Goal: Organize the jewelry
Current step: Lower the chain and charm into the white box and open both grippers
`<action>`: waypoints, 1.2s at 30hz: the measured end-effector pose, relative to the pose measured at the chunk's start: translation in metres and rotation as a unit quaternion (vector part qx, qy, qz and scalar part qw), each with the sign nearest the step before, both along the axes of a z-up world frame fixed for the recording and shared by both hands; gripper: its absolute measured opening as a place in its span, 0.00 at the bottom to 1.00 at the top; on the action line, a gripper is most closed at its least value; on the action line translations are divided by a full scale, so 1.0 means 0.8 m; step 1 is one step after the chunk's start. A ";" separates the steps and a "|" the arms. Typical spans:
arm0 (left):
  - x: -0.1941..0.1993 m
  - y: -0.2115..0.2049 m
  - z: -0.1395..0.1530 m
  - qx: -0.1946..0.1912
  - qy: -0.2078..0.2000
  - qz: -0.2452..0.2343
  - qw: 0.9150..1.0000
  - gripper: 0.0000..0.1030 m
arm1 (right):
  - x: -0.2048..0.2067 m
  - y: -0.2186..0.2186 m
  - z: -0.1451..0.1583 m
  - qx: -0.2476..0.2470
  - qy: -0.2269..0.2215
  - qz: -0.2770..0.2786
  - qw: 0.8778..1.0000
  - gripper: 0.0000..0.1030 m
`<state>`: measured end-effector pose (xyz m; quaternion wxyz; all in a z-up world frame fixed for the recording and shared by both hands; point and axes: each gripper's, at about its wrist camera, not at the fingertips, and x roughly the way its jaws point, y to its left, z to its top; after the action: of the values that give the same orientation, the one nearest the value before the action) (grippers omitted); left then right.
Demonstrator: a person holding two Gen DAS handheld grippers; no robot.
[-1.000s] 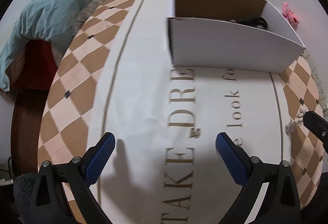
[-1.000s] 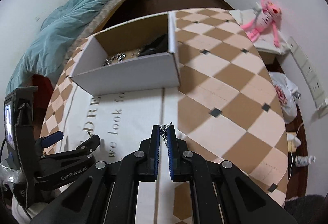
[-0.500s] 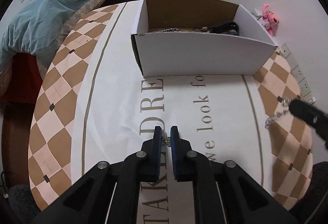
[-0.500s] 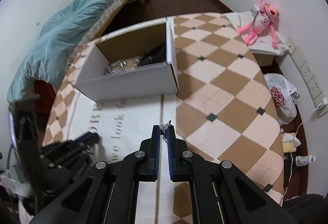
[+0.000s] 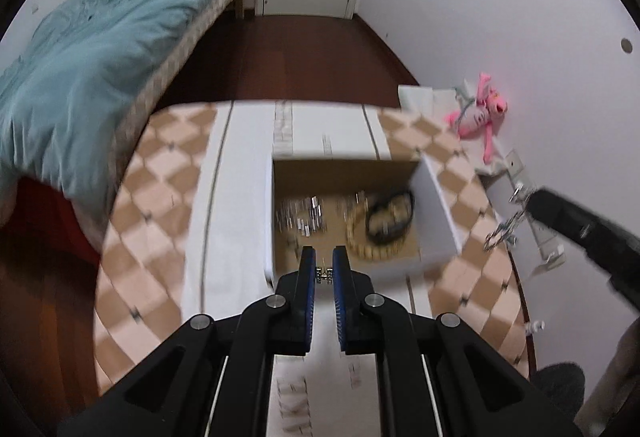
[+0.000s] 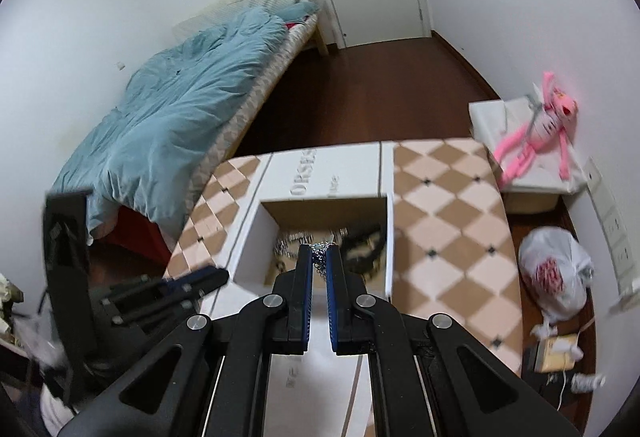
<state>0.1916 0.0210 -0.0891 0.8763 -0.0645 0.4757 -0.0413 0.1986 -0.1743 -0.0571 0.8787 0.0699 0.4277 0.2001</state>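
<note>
My left gripper (image 5: pixel 324 257) is shut on a small silver jewelry piece (image 5: pixel 324 274), held above the near edge of an open white cardboard box (image 5: pixel 436 205). On the box's brown floor lie silver pieces (image 5: pixel 304 217), a gold bead bracelet (image 5: pixel 354 233) and a black band (image 5: pixel 390 213). My right gripper (image 6: pixel 319 253) is shut on a silver chain (image 6: pixel 319 263) that hangs over the box (image 6: pixel 256 241). In the left wrist view the right gripper (image 5: pixel 534 199) enters from the right with the chain (image 5: pixel 504 229) dangling. The left gripper (image 6: pixel 200 279) shows at the left of the right wrist view.
The box stands on a table (image 6: pixel 440 197) under a checked cloth with a white lettered runner. A bed with a teal duvet (image 6: pixel 180 117) lies to the left. A pink plush toy (image 6: pixel 544 133) and a white plastic bag (image 6: pixel 560 277) sit to the right, with dark wood floor beyond.
The left gripper shut on the small silver piece that lay on the runner. Both grippers then rose with their jewelry and now look down into the box.
</note>
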 end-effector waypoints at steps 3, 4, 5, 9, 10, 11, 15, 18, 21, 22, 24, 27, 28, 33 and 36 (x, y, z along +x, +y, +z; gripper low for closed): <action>0.028 0.008 0.008 0.004 0.000 0.000 1.000 0.06 | 0.031 0.009 0.001 0.002 0.011 0.011 1.000 0.07; 0.040 0.010 0.008 0.003 0.007 -0.003 1.000 0.06 | 0.044 0.014 -0.003 0.004 0.022 0.018 1.000 0.07; 0.048 0.012 0.005 0.002 0.011 -0.003 1.000 0.06 | 0.052 0.017 -0.007 0.005 0.029 0.021 0.999 0.07; 0.069 0.014 -0.007 0.005 0.032 -0.008 0.999 0.06 | 0.088 0.036 -0.030 0.002 0.070 0.041 0.997 0.07; 0.072 0.014 -0.010 0.006 0.037 -0.008 0.999 0.06 | 0.096 0.039 -0.037 0.001 0.082 0.045 0.996 0.07; 0.076 0.015 -0.015 0.000 0.045 -0.009 0.999 0.06 | 0.102 0.042 -0.044 0.001 0.090 0.046 0.995 0.07; 0.090 0.018 -0.027 -0.014 0.072 -0.002 0.997 0.08 | 0.127 0.053 -0.071 -0.005 0.128 0.058 0.990 0.07; 0.102 0.022 -0.033 -0.013 0.091 0.011 0.996 0.08 | 0.144 0.059 -0.089 -0.016 0.151 0.061 0.986 0.07; 0.110 0.027 -0.035 -0.010 0.096 0.021 0.995 0.10 | 0.156 0.060 -0.104 -0.025 0.176 0.057 0.982 0.09; 0.113 0.028 -0.035 -0.004 0.097 0.025 0.995 0.14 | 0.160 0.059 -0.110 -0.029 0.183 0.054 0.981 0.12; 0.115 0.031 -0.034 0.004 0.091 0.028 0.995 0.25 | 0.164 0.055 -0.114 -0.031 0.187 0.048 0.981 0.28; 0.116 0.036 -0.032 0.017 0.084 0.037 0.996 0.53 | 0.166 0.053 -0.115 -0.037 0.184 0.044 0.981 0.49; 0.115 0.037 -0.032 0.022 0.082 0.041 0.996 0.58 | 0.165 0.051 -0.114 -0.040 0.181 0.043 0.982 0.49; 0.110 0.044 -0.035 0.035 0.078 0.054 0.995 0.78 | 0.158 0.046 -0.104 -0.079 0.159 0.024 0.984 0.50; 0.103 0.044 -0.039 0.055 0.072 0.062 0.994 0.96 | 0.149 0.045 -0.101 -0.132 0.134 0.006 0.982 0.78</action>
<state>0.2742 0.0565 -0.1201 0.8427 -0.0484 0.5344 0.0440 0.3178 -0.1384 -0.1379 0.8136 -0.0234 0.5647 0.1363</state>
